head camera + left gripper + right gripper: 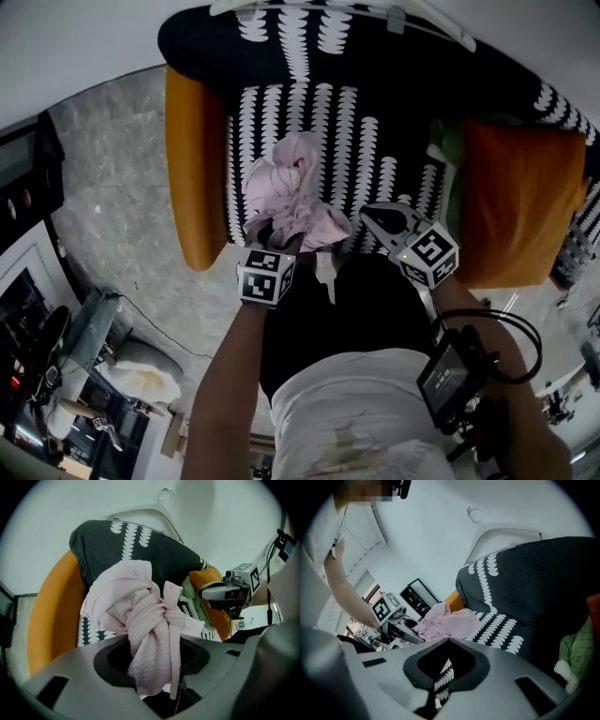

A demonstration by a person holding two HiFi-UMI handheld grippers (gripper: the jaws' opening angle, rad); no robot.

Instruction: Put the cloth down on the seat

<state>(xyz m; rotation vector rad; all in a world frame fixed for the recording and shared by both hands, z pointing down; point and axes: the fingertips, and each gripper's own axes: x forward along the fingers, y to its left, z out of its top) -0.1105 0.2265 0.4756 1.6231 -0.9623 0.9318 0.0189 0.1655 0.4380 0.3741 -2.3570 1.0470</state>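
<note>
A crumpled pink cloth (291, 192) is bunched over the black, white-patterned seat (375, 159) of the chair. My left gripper (281, 242) is shut on the cloth's near end. In the left gripper view the knotted folds (140, 616) run down between the jaws of the left gripper (159, 691). In the right gripper view the cloth (447, 623) seems to rest on the seat beside the left armrest. My right gripper (367, 216) hovers to the right of the cloth, shut and holding nothing. Between the jaws of the right gripper (436, 698) only a strip of seat pattern shows.
Orange armrests (192, 159) (520, 202) flank the seat. A green cloth (450, 141) is tucked beside the right armrest. A white hanger (375, 11) lies on top of the chair back. Grey marbled floor (112, 197) and dark cabinets lie to the left.
</note>
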